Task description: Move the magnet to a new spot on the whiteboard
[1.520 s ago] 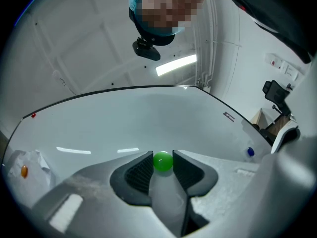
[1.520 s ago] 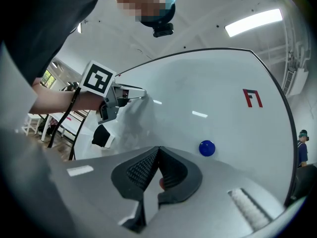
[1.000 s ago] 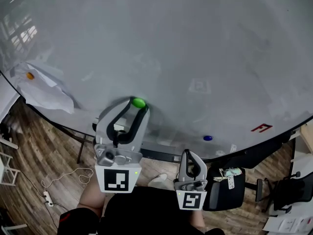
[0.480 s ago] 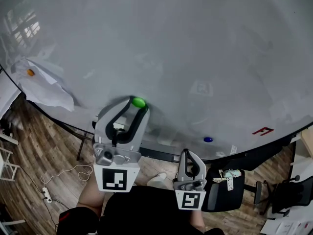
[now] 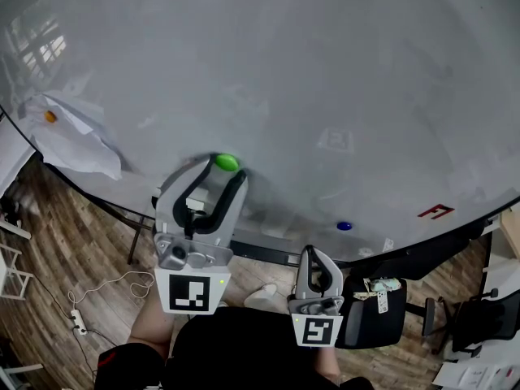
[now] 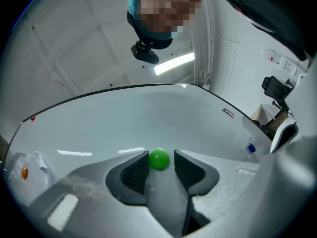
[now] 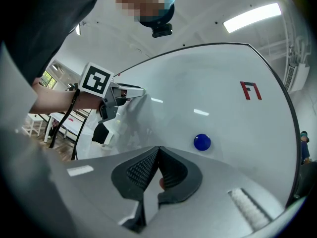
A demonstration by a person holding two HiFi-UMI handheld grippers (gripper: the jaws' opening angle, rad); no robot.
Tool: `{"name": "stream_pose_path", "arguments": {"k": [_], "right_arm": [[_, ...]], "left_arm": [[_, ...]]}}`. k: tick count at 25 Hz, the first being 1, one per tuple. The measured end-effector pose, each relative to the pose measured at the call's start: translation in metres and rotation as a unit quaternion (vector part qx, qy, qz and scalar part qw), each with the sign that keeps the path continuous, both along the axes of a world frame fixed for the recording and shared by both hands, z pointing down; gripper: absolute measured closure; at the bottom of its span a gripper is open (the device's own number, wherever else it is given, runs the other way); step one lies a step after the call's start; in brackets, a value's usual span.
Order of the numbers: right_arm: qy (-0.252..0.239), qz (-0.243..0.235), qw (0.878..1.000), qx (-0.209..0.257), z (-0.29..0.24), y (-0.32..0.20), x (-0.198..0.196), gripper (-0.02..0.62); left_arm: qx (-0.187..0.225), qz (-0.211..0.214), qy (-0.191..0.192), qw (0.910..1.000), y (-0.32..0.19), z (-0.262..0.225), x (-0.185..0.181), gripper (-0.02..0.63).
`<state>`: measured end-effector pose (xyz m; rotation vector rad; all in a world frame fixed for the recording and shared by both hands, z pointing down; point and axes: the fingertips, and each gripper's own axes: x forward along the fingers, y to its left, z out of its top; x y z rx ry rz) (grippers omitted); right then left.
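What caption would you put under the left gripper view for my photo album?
Left tongs opening, with the green magnet between them on the whiteboard.

Wood-plank floor (image 5: 73, 242) carries a white power strip (image 5: 78, 326) with loose cable; a black office chair (image 5: 479, 319) stands at right; the white ceiling bears a lit strip light (image 6: 173, 63); a daylit window (image 7: 49, 77) noted.

Whiteboard (image 5: 325, 71) runs off the head view far, left and right; I see no top edge. Red mark (image 5: 435, 212) near its right rim is too small to read. Chair (image 5: 479, 319) is cut by the right edge. My hands are hidden under left gripper (image 5: 221, 171) and right gripper (image 5: 311, 254).
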<state>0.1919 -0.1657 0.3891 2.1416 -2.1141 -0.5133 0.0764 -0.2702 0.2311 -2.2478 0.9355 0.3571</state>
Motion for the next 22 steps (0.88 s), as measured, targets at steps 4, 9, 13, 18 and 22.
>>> {"name": "stream_pose_path", "arguments": {"k": [4,9,13,18,22], "right_arm": [[0.003,0.001,1.000,-0.006,0.002,0.005,-0.002,0.594],[0.009,-0.003,1.000,-0.001,-0.001,0.010,-0.009,0.594],[0.012,-0.007,1.000,0.005,-0.006,0.016,-0.017,0.594],[0.014,-0.013,1.000,0.002,-0.007,0.022,-0.028,0.594],[0.015,-0.022,1.000,0.003,-0.008,0.027,-0.042,0.594]], "left_arm": [[0.001,-0.005,0.002,1.0000,0.004,0.001,-0.005,0.446],[0.007,-0.023,0.012,0.9996,0.010,-0.001,-0.017,0.447],[0.008,-0.028,0.013,0.9995,0.018,0.001,-0.025,0.482],[0.007,-0.031,0.019,0.9993,0.030,0.004,-0.037,0.545],[-0.002,-0.031,0.016,0.9994,0.038,0.010,-0.049,0.592]]}}
